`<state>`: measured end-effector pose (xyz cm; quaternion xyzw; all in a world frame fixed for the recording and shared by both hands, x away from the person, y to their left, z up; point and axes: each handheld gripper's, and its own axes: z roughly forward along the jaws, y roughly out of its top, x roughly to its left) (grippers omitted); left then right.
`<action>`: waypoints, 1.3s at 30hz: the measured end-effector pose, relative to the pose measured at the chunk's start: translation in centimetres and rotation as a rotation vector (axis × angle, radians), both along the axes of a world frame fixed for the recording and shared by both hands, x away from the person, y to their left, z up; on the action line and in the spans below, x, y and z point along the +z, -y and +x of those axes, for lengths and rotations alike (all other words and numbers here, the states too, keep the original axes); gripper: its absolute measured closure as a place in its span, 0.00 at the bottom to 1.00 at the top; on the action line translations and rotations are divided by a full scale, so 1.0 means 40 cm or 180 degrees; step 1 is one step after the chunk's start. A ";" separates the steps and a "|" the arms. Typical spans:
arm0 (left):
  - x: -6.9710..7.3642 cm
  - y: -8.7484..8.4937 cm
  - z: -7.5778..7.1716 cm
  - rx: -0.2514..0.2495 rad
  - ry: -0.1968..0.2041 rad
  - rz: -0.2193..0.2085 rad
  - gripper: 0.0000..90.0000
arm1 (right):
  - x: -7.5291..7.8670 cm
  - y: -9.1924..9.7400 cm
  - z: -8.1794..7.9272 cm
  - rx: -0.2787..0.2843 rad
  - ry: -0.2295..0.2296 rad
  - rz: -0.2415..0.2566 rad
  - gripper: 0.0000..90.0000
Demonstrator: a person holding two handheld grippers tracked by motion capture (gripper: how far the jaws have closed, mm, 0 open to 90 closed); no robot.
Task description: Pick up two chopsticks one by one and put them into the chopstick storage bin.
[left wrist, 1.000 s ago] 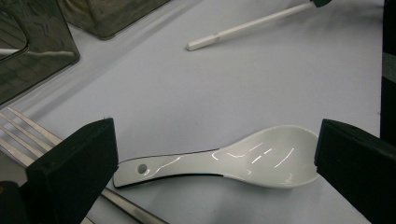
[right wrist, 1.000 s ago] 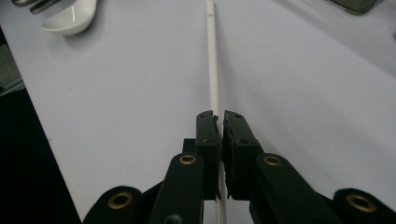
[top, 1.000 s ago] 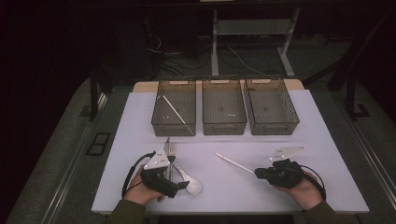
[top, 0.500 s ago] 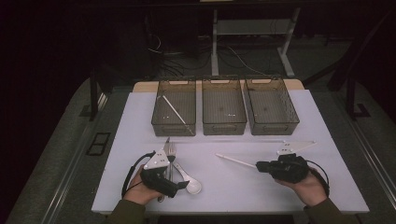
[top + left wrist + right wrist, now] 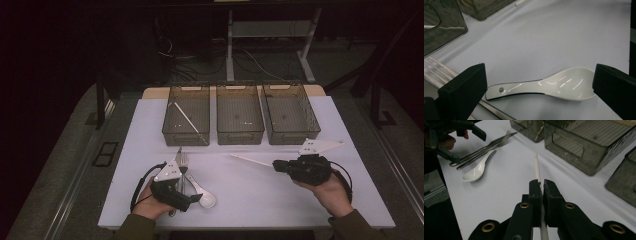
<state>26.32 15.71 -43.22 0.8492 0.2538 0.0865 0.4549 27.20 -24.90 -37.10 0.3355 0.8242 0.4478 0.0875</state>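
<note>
A thin white chopstick is pinched at its near end by my right gripper, which is shut on it and holds it just above the white table. In the right gripper view the chopstick sticks out forward from between the closed jaws of the right gripper. My left gripper rests at the front left, open. In the left gripper view a white ceramic spoon lies flat between the wide-apart jaws of the left gripper, untouched.
Three clear grey bins stand in a row at the back; the left one holds a white chopstick. A fork and a knife lie beside the spoon.
My right gripper has lifted a little off the table with the chopstick in its jaws. The left gripper and the spoon have stayed where they were.
</note>
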 end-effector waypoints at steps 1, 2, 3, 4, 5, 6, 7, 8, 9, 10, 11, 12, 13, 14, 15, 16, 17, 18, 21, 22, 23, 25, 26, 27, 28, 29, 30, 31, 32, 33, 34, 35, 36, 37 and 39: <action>0.000 0.000 0.000 0.0003 -0.0003 -0.0003 0.00 | 0.005 -0.001 0.004 -0.0006 0.0019 0.0009 0.95; 0.000 -0.001 0.000 0.0001 -0.0001 0.0000 0.00 | 0.009 -0.002 0.008 -0.0012 0.0027 0.0031 0.95; 0.000 0.000 0.000 0.0005 -0.0003 -0.0010 0.00 | 0.014 -0.004 0.012 -0.0009 0.0044 0.0048 0.95; 0.000 0.000 0.000 0.0013 -0.0007 -0.0019 0.00 | 0.019 -0.006 0.015 -0.0021 0.0057 0.0060 0.95; 0.000 0.000 0.000 0.0014 -0.0009 -0.0025 0.00 | 0.024 -0.007 0.019 -0.0013 0.0081 0.0076 0.95; 0.000 0.000 0.000 0.0013 -0.0011 -0.0028 0.00 | 0.029 -0.010 0.022 -0.0031 0.0088 0.0102 0.95; 0.000 0.000 0.000 0.0012 -0.0011 -0.0027 0.00 | 0.035 -0.011 0.027 -0.0021 0.0105 0.0108 0.95; 0.000 -0.002 0.002 -0.0013 0.0008 0.0000 0.00 | 0.040 -0.013 0.031 -0.0028 0.0134 0.0122 0.95; 0.000 -0.002 0.001 -0.0013 0.0007 0.0002 0.00 | 0.045 -0.016 0.034 -0.0032 0.0146 0.0136 0.95; 0.000 -0.002 0.001 -0.0012 0.0007 -0.0005 0.00 | 0.050 -0.018 0.038 -0.0038 0.0162 0.0146 0.95; 0.000 -0.001 0.001 0.0000 0.0005 -0.0019 0.00 | 0.054 -0.021 0.043 -0.0033 0.0166 0.0156 0.95; 0.000 0.000 0.001 0.0004 0.0004 -0.0027 0.00 | 0.057 -0.024 0.047 -0.0044 0.0160 0.0169 0.95; 0.000 0.000 0.000 0.0012 -0.0006 -0.0035 0.00 | 0.060 -0.028 0.052 -0.0048 0.0175 0.0173 0.95; 0.000 0.001 -0.001 0.0012 -0.0006 -0.0039 0.00 | 0.063 -0.032 0.058 -0.0054 0.0198 0.0181 0.95; 0.000 0.000 0.000 0.0006 0.0003 -0.0032 0.00 | 0.066 -0.036 0.063 -0.0053 0.0200 0.0191 0.95; 0.000 0.000 0.000 0.0003 0.0004 -0.0032 0.00 | 0.070 -0.040 0.068 -0.0059 0.0211 0.0192 0.95; 0.000 0.001 0.000 0.0004 0.0003 -0.0036 0.00 | 0.075 -0.046 0.074 -0.0063 0.0237 0.0201 0.95; 0.000 0.001 0.000 0.0002 0.0005 -0.0035 0.00 | 0.078 -0.049 0.078 -0.0061 0.0244 0.0201 0.95; 0.001 -0.001 0.001 -0.0014 0.0004 -0.0016 0.00 | 0.092 -0.062 0.094 -0.0075 0.0277 0.0223 0.95; 0.001 -0.001 0.002 -0.0014 0.0002 -0.0020 0.00 | 0.097 -0.068 0.100 -0.0070 0.0296 0.0226 0.95; 0.000 -0.001 0.002 -0.0016 0.0003 -0.0019 0.00 | 0.102 -0.075 0.106 -0.0072 0.0303 0.0232 0.95; 0.000 -0.001 0.001 -0.0016 0.0001 -0.0026 0.00 | 0.112 -0.090 0.119 -0.0074 0.0338 0.0204 0.95; 0.000 -0.001 0.001 -0.0014 0.0003 -0.0027 0.00 | 0.117 -0.098 0.126 -0.0072 0.0348 0.0200 0.95; 0.000 0.000 0.001 -0.0005 0.0000 -0.0044 0.00 | 0.122 -0.107 0.133 -0.0068 0.0348 0.0197 0.95; 0.000 0.000 0.001 -0.0007 -0.0001 -0.0044 0.00 | 0.127 -0.116 0.140 -0.0065 0.0357 0.0181 0.95; 0.000 0.001 0.001 -0.0008 -0.0001 -0.0049 0.00 | 0.131 -0.126 0.146 -0.0060 0.0379 0.0162 0.95; 0.000 0.001 0.001 -0.0013 0.0001 -0.0046 0.00 | 0.135 -0.136 0.153 -0.0052 0.0383 0.0147 0.95; 0.000 0.000 0.001 -0.0018 0.0003 -0.0045 0.00 | 0.137 -0.147 0.160 -0.0045 0.0382 0.0136 0.95; 0.001 -0.001 0.001 -0.0030 0.0006 -0.0030 0.00 | 0.139 -0.158 0.167 -0.0037 0.0386 0.0115 0.95; 0.001 -0.001 0.001 -0.0029 0.0005 -0.0033 0.00 | 0.140 -0.168 0.174 -0.0035 0.0389 0.0093 0.95; 0.001 -0.001 0.001 -0.0032 0.0006 -0.0030 0.00 | 0.141 -0.179 0.180 -0.0039 0.0382 0.0076 0.95; 0.001 -0.001 0.001 -0.0033 0.0007 -0.0030 0.00 | 0.140 -0.189 0.187 -0.0035 0.0383 0.0065 0.95; 0.001 -0.001 0.001 -0.0037 0.0008 -0.0026 0.00 | 0.140 -0.198 0.194 -0.0032 0.0379 0.0053 0.95; 0.001 -0.001 0.001 -0.0039 0.0008 -0.0027 0.00 | 0.139 -0.207 0.201 -0.0034 0.0376 0.0039 0.95; 0.001 -0.001 0.001 -0.0042 0.0009 -0.0028 0.00 | 0.137 -0.225 0.214 -0.0030 0.0354 0.0040 0.95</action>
